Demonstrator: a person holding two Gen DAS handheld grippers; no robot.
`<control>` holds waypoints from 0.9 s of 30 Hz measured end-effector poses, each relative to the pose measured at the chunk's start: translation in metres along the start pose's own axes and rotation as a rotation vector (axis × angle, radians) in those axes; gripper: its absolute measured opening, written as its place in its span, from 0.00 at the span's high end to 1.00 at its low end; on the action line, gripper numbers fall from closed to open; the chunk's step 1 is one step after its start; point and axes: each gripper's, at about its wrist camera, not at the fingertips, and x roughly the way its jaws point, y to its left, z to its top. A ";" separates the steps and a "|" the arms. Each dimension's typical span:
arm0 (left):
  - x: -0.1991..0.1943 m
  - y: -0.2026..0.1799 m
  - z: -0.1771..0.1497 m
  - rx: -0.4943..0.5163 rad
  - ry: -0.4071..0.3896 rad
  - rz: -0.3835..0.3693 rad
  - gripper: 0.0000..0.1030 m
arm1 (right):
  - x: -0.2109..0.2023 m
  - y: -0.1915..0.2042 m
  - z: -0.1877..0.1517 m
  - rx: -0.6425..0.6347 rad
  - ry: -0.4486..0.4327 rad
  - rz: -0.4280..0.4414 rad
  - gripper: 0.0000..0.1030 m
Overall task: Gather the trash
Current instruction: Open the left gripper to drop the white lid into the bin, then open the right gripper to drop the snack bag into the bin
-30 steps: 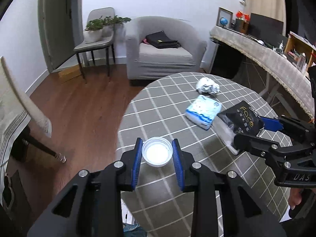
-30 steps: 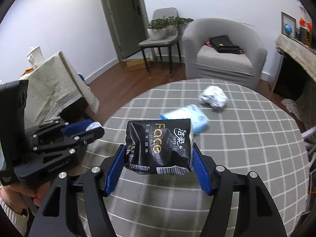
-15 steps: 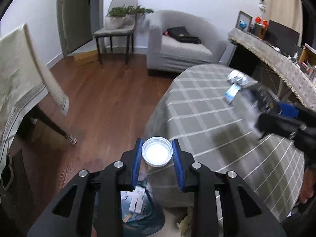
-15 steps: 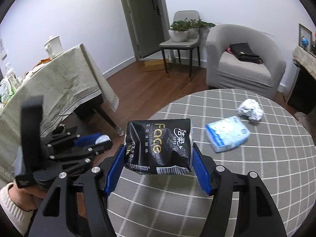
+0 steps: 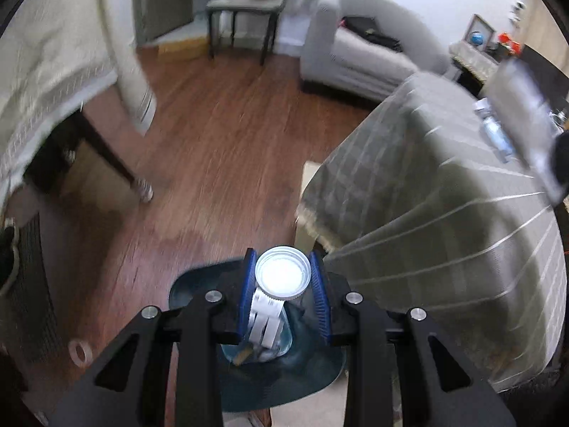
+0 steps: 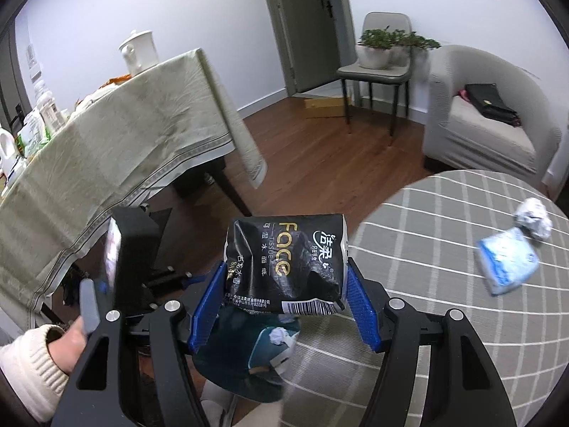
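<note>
My left gripper [image 5: 282, 277] is shut on a white bottle cap [image 5: 282, 273] and hangs right above a dark teal-lined trash bin [image 5: 284, 373] on the floor, with scraps inside it. My right gripper [image 6: 286, 290] is shut on a crumpled black tissue pack [image 6: 284, 263] over the edge of the round checked table [image 6: 444, 235], the trash bin [image 6: 245, 370] showing just below it. A blue tissue pack [image 6: 506, 263] and a crumpled foil ball [image 6: 533, 219] lie on the table at the right. The left gripper's body [image 6: 131, 267] and the hand holding it [image 6: 67, 345] appear at the lower left.
A table with a beige cloth [image 6: 106, 135] and a white jar stands to the left, its dark leg [image 5: 106, 156] near the bin. A grey armchair [image 6: 487, 114] with a black bag and a chair with plants [image 6: 380, 60] stand at the back. Wooden floor [image 5: 213, 142] lies between.
Both grippers swung left off the table toward the floor bin. The left one dropped lower with the cap, now directly over the bin; the right one carried the black pack to the table's edge.
</note>
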 end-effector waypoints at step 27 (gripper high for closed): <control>0.058 0.090 -0.065 -0.076 0.210 0.052 0.32 | 0.113 0.055 -0.013 -0.055 0.190 0.004 0.36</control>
